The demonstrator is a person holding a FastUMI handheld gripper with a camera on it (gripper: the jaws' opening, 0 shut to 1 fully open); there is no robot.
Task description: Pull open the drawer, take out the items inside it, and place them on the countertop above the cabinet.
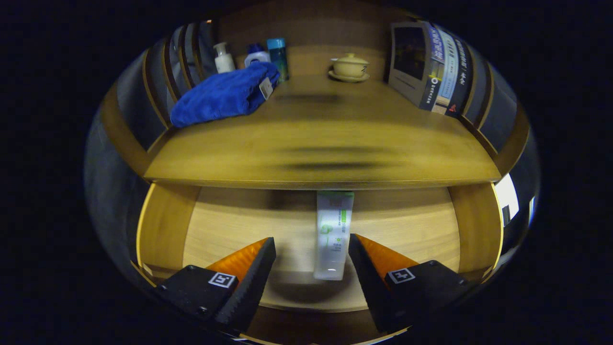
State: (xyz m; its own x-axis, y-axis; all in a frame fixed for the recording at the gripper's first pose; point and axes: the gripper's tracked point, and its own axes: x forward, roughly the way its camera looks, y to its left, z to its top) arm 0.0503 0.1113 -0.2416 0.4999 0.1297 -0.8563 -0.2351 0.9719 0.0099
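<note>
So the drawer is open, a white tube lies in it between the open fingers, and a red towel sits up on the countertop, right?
Not quite: the towel on the countertop is blue, as the gripper view shows. The drawer is open, and the white tube lies between the open gripper fingers.

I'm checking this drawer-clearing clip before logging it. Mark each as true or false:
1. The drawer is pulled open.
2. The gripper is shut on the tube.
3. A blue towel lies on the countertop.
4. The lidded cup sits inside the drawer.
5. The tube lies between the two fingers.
1. True: the drawer is open below the countertop.
2. False: the gripper is open; its fingers stand apart from the tube.
3. True: the blue towel lies there.
4. False: the lidded cup stands on the countertop.
5. True, nearer the right one.
</note>
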